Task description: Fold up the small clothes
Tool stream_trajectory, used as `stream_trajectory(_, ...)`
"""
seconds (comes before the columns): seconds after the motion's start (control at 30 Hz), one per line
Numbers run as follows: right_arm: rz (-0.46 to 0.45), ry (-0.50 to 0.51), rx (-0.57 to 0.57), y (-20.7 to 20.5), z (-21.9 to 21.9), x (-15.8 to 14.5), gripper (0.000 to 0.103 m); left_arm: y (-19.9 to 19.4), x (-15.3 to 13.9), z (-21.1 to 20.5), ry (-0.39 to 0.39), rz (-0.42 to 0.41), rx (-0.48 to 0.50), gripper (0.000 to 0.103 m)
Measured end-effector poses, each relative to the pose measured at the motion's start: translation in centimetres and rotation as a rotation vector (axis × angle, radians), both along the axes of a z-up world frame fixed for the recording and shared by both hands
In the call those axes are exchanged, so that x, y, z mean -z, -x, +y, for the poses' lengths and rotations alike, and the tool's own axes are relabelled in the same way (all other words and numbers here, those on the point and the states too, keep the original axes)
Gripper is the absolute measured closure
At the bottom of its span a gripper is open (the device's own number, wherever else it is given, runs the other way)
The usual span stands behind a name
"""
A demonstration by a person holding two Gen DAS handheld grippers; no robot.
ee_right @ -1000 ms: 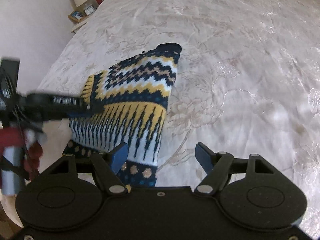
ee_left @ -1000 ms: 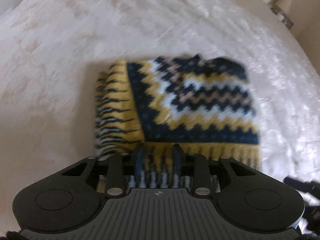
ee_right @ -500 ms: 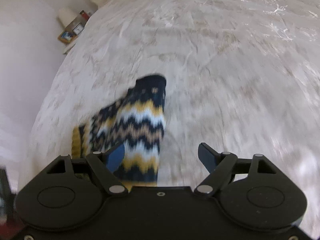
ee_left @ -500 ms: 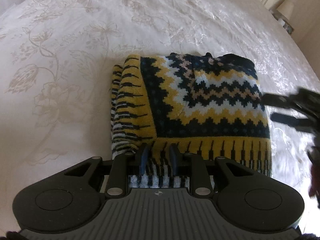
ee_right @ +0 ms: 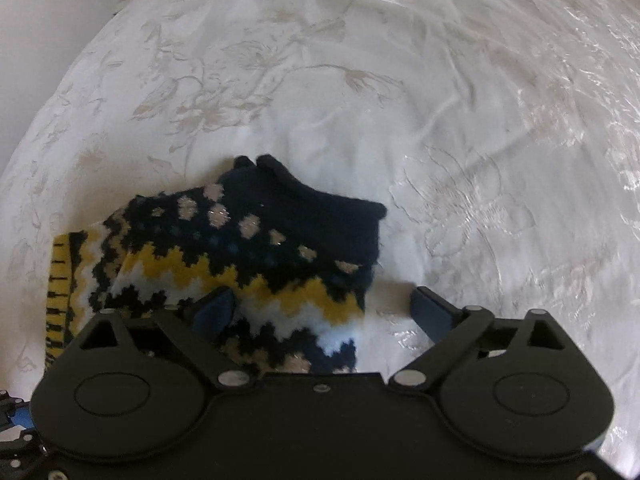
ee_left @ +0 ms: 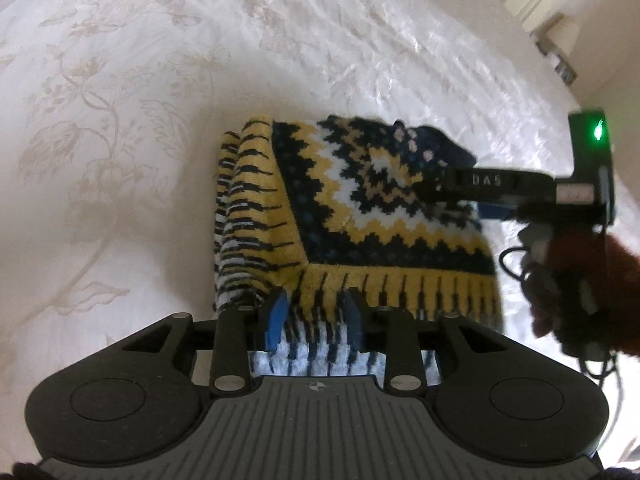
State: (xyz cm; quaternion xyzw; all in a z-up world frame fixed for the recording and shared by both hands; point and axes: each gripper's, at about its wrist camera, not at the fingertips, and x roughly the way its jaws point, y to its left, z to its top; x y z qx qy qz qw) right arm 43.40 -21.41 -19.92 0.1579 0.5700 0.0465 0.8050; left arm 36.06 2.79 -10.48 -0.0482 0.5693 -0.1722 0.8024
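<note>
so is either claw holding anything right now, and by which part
The left claw pinches the folded sweater by its near striped hem edge. The right claw is open, holding nothing.

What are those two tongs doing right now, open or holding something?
Left tongs: closed on the knitted sweater's near hem.
Right tongs: open, holding nothing, straddling the sweater's edge on the bedspread.

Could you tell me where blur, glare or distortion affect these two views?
Left wrist view: the right gripper and its hand are motion-blurred, while the sweater stays sharp; right wrist view: glare streaks the bedspread at right; fisheye bending curves both.
</note>
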Motion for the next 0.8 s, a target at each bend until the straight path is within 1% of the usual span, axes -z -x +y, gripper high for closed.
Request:
stream_trajectory(0.07,-0.011,-0.03,0.005,0.5,-0.6,-0.3,0.008,0.3,-0.7,1.0,0.024,0.002,-0.011,0.07)
stream_trajectory(0.1,-0.014,-0.051,0.009,0.8,-0.8,-0.5,0.008,0.4,-0.8,1.5,0.028,0.006,-0.017,0.067)
stream_trajectory(0.17,-0.018,-0.103,0.012,1.7,-1.7,-0.7,0.008,0.9,-1.0,2.8,0.01,0.014,-0.048,0.062)
stream_trajectory(0.23,-0.026,-0.158,0.02,2.7,-2.5,-0.8,0.008,1.2,-0.8,4.0,0.012,0.028,-0.078,0.062)
stream_trajectory(0.3,-0.028,-0.22,0.036,3.4,-3.0,-0.7,0.008,1.3,-0.2,5.1,0.019,0.063,-0.11,0.061)
stream_trajectory(0.37,-0.022,-0.265,0.051,4.2,-3.5,-0.5,0.008,1.4,0.5,5.6,0.04,0.103,-0.117,0.061)
stream_trajectory(0.57,-0.013,-0.353,0.072,5.6,-4.1,0.1,0.008,1.4,2.9,4.5,0.077,0.189,-0.064,0.058)
stream_trajectory(0.67,-0.005,-0.391,0.067,5.0,-3.7,0.5,0.006,1.0,4.2,3.8,0.083,0.218,-0.061,0.052)
stream_trajectory(0.7,-0.001,-0.402,0.061,4.8,-3.5,0.7,0.005,0.8,4.5,3.6,0.093,0.228,-0.064,0.048)
stream_trajectory(0.8,0.003,-0.433,0.049,4.3,-3.0,1.3,0.003,0.1,5.4,2.9,0.132,0.261,-0.062,0.044)
